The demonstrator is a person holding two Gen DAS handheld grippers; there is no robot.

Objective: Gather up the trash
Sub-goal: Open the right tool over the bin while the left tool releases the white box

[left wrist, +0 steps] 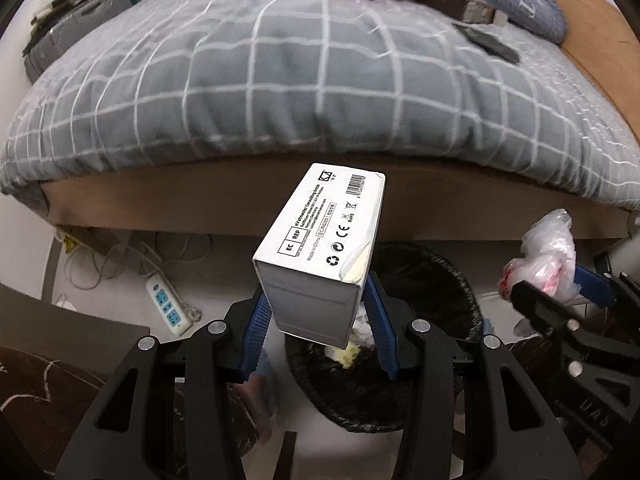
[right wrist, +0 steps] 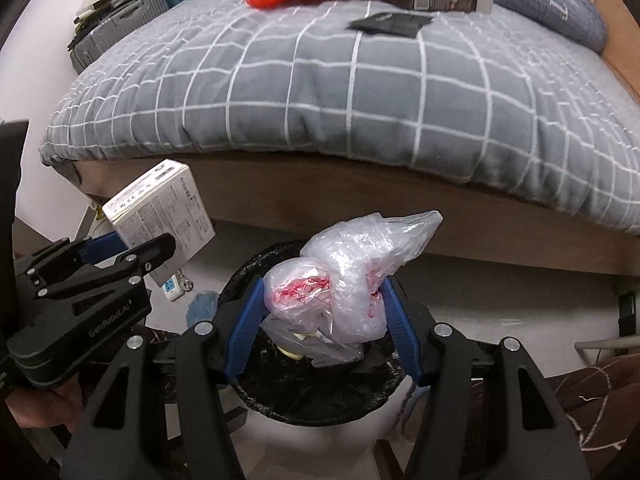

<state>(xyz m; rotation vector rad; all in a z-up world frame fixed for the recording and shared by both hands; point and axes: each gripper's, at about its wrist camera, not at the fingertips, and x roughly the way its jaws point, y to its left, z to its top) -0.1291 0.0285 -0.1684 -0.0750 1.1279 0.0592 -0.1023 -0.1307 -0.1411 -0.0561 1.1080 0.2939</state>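
White cardboard box (left wrist: 320, 252) and crumpled clear plastic bag (right wrist: 344, 280) above the black-lined bin (right wrist: 312, 396).
Left tool (left wrist: 316, 320) grips the box, right tool (right wrist: 320, 320) the bag; releasing off-centre could drop either onto the floor.

Two grippers: left gripper (left wrist: 316, 308), right gripper (right wrist: 320, 316). One white box (left wrist: 320, 240), one plastic bag (right wrist: 344, 276), one bin (right wrist: 312, 392), one power strip (left wrist: 170, 308).
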